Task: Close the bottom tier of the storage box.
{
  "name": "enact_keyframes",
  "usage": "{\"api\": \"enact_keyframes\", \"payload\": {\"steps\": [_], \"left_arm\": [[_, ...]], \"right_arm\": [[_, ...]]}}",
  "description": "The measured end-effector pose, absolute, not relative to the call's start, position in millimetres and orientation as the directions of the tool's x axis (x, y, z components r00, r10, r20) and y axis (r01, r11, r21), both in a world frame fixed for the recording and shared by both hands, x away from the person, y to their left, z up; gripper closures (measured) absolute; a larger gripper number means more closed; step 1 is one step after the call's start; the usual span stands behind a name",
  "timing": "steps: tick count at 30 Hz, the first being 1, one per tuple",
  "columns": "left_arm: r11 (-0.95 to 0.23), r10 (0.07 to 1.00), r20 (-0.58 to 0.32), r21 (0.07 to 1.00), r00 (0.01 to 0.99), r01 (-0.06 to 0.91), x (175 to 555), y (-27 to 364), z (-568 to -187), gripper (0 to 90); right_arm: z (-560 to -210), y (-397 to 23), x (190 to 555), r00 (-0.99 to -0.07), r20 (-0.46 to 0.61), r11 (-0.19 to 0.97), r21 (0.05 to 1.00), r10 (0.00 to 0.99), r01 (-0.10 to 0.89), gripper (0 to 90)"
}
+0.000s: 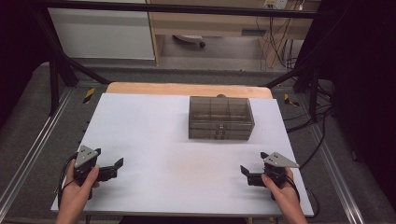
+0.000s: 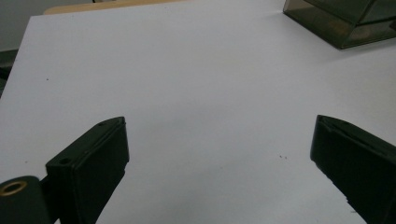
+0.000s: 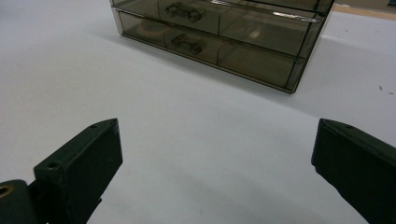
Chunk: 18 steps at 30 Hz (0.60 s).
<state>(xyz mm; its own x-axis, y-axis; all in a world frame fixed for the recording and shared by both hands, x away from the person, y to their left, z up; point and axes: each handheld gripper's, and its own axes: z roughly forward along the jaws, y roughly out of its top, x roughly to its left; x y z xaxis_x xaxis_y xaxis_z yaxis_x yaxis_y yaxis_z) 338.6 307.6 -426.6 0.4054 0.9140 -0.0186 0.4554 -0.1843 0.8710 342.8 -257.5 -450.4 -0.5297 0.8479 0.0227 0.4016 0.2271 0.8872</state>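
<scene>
A smoky transparent drawer box [image 1: 221, 118] stands on the white table top [image 1: 159, 140], right of centre and toward the far side. In the right gripper view the drawer box [image 3: 224, 37] shows two stacked drawers with small handles, both closed. My left gripper [image 1: 117, 166] rests near the front left corner, held by a hand, jaws wide apart with nothing between them. My right gripper [image 1: 243, 171] sits near the front right corner, also open and empty. The left gripper view catches a corner of the drawer box [image 2: 345, 21] at top right.
A wooden strip [image 1: 187, 88] runs along the table's far edge. Black frame bars [image 1: 60, 65] and cables [image 1: 317, 116] surround the table on a grey floor. White table surface lies between the grippers and the box.
</scene>
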Motion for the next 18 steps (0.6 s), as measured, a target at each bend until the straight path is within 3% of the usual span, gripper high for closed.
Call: {"api": "enact_keyframes", "payload": {"steps": [18], "left_arm": [[-0.231,0.903,-0.019,0.821,0.43,0.522,344,296,-436,4.2]], "right_arm": [[-455,-236,372,-0.551,-0.016,0.265,0.888,0.834,0.375,2.6]]}}
